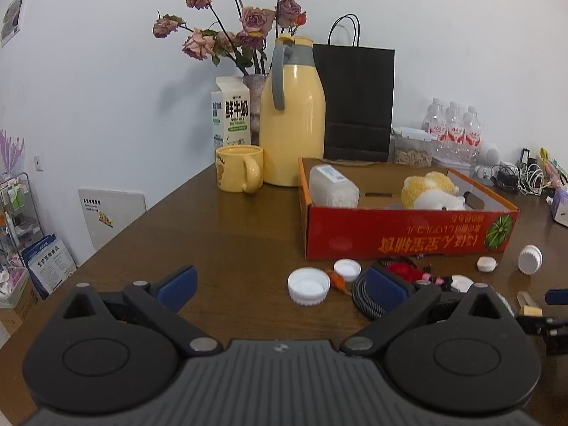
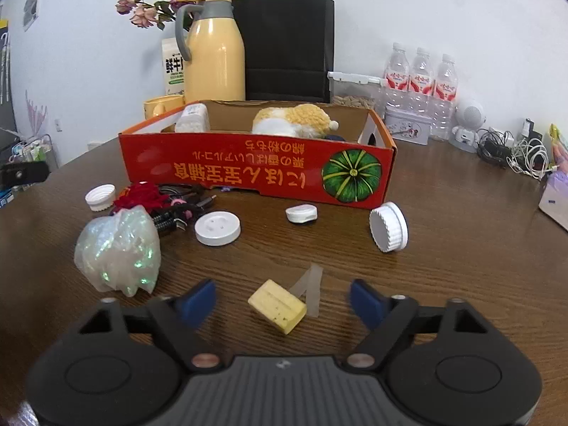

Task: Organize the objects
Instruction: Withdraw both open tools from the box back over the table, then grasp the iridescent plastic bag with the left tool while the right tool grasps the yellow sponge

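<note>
A red cardboard box (image 1: 408, 234) (image 2: 255, 174) on the brown table holds a plush toy (image 2: 294, 120) and a white plastic jar (image 2: 191, 119). In front of it lie white caps (image 2: 100, 197) (image 2: 388, 227), a white round disc (image 2: 217, 228), a small white case (image 2: 301, 213), a tangle of cables with a red item (image 2: 159, 198), and a crumpled clear bag (image 2: 119, 248). My right gripper (image 2: 282, 300) is open, its jaws on either side of a yellow block (image 2: 277, 306) with a clear tab. My left gripper (image 1: 280, 285) is open and empty, near a white cap (image 1: 308, 287).
Behind the box stand a yellow thermos jug (image 1: 293, 120), yellow mug (image 1: 239, 172), milk carton (image 1: 230, 113), vase of dried roses (image 1: 241, 25), black paper bag (image 1: 355, 103), a food container (image 1: 413, 145) and water bottles (image 2: 420, 78). Chargers and cables (image 2: 514, 149) lie at the far right.
</note>
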Tool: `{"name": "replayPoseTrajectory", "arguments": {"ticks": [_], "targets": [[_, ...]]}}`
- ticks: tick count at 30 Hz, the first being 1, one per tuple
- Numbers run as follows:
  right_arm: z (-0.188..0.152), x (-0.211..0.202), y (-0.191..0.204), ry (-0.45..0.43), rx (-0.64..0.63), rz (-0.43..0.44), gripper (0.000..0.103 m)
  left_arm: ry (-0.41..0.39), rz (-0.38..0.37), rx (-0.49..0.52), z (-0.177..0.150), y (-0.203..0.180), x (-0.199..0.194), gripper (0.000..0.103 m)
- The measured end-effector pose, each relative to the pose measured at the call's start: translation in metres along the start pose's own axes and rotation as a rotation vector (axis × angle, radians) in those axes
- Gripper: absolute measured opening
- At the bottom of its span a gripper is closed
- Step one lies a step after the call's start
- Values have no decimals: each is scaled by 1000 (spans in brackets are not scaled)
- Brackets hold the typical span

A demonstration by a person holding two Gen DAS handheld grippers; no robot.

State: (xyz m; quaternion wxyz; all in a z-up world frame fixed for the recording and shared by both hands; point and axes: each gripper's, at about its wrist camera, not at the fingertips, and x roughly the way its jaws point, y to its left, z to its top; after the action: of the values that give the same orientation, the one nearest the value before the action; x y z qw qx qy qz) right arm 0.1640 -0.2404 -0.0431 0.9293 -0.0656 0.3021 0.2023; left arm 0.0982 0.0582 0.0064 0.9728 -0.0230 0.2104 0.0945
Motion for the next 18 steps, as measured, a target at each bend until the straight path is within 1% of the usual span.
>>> {"name": "replayPoseTrajectory", "arguments": {"ticks": [3, 5, 7, 9, 13, 18], "targets": [[-2, -3, 3, -17, -1, 5, 68, 14, 1, -5, -4, 1, -1, 103], [-3, -4, 7, -26, -16, 15, 56, 22, -7, -13, -6, 2, -2, 103], [-3, -4, 9, -20, -26, 24, 47, 29, -14, -21, -8, 2, -2, 103], [-2, -3, 9, -15, -28, 17, 45, 33, -25, -22, -10, -1, -3, 103], [-2, -2, 7, -1, -14, 9, 34, 37, -49, -15, -11, -10, -6, 103], [-4, -6, 6, -24, -10, 35, 34, 39, -86, -1, -10, -27, -9, 103]]}}
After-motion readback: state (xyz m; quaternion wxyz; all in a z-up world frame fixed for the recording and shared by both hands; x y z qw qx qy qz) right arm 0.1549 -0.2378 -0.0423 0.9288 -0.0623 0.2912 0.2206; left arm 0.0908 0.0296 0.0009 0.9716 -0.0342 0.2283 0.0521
